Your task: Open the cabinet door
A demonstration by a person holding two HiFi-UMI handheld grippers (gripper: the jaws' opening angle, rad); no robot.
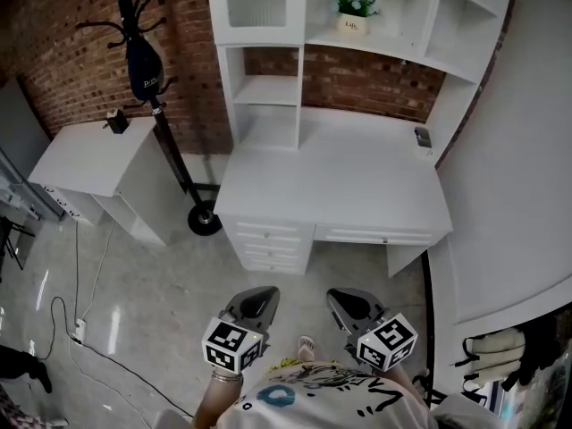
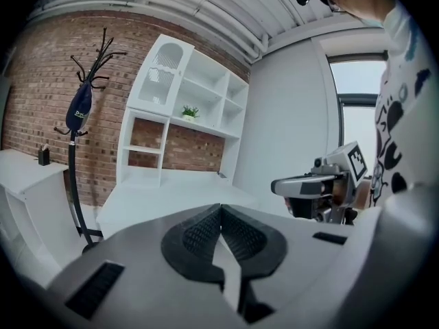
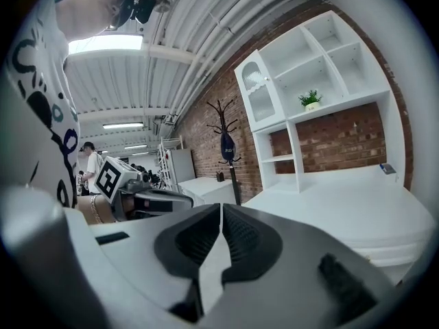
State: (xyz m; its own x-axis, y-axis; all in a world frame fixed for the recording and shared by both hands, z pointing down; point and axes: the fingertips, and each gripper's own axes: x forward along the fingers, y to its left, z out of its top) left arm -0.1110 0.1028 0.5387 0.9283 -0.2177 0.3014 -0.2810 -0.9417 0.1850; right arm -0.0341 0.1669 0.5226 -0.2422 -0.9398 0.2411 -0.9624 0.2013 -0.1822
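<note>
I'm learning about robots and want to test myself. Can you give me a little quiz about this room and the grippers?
1. True or false: the left gripper has its fingers wide apart.
2. In the head view, what sits on the shelf right of the cabinet door? A) potted plant B) lamp C) teapot
3. Fill in: in the head view, the coat rack stands to the ___ of the desk.
Key: 1 false, they are shut. 2 A. 3 left.
</note>
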